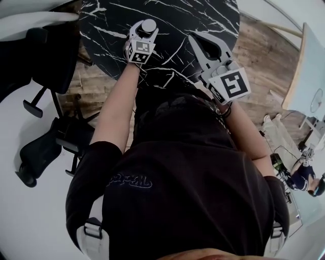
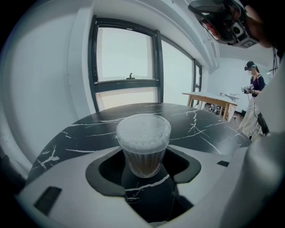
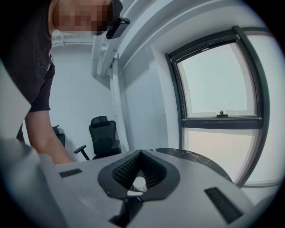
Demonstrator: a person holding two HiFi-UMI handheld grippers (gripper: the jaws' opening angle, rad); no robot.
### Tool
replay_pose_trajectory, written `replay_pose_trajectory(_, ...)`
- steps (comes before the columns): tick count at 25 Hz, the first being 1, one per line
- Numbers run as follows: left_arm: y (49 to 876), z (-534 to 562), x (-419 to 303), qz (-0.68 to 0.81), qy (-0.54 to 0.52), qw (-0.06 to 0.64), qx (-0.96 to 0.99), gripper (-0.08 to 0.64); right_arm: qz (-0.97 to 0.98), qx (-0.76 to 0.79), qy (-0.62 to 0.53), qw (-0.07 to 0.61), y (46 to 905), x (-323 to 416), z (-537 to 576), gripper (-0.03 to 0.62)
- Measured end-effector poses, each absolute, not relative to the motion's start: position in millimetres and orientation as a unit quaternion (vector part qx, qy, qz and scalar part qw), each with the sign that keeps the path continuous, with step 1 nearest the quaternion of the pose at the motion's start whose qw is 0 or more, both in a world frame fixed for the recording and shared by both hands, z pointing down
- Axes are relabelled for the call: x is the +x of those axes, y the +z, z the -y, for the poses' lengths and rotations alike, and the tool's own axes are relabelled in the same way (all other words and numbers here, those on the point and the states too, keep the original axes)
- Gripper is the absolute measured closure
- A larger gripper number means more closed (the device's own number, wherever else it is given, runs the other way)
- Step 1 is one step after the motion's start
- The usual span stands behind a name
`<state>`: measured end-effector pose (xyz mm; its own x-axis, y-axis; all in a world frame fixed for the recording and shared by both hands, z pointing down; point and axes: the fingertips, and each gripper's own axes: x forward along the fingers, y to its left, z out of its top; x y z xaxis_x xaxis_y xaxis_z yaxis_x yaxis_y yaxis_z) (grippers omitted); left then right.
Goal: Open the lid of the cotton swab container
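The big black table [image 1: 177, 15] fills the top of the head view. At its upper right is the right gripper [image 1: 195, 40]. Its jaws are shut tight and hold nothing. At the top middle is the left gripper [image 1: 144, 32]. Its jaws are apart, 1 on each side of the cotton swab container [image 1: 149, 25], which stands upright on the table. A thin dark gap shows on each side of the cup, so I think the jaws do not squeeze it yet.

The step in hand looks like getting hold of the cup so it stays put. A clear lid [image 2: 143, 122] seems to be on top, so the opening is not done yet. Next, the left jaws need to close softly until they hold the cup, without tipping or crushing it. Then the right gripper needs to come over, open up and take the lid.

The head view shows both grippers at once, but the cup is only a small round dot. The left gripper view shows the cup's clear wall and the white swab tips [image 2: 142, 136] inside. Only the right gripper view shows that gripper's jaws meeting.
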<state>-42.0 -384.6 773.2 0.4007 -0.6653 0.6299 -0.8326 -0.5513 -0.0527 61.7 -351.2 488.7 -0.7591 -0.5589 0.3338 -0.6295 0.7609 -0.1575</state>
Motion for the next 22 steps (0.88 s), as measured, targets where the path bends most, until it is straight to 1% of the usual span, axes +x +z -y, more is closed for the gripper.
replay_pose_trajectory(7, 725.5, 387.0, -54.5, 0.423, 0.298, 0.117, 0.848, 0.291, 0.931, 0.327, 0.126, 0.103, 472.9, 43.0, 344.2, 0.574)
replay_pose_trajectory(13, 675.9, 372.2, -62.2, 0.359, 0.308, 0.095, 0.876, 0.291, 0.931, 0.332, 0.123, 0.087, 464.1, 26.4, 328.2, 0.574)
replay_pose_trajectory(18, 640.7, 359.7, -79.1, 0.328, 0.31, 0.087, 0.888, 0.291, 0.924, 0.351, 0.132, 0.078, 461.6, 14.5, 310.2, 0.574)
replay_pose_trajectory(22, 628.7, 345.3, -89.5, 0.299, 0.311, 0.097, 0.897, 0.291, 0.921, 0.362, 0.125, 0.069, 450.6, -0.9, 300.9, 0.574)
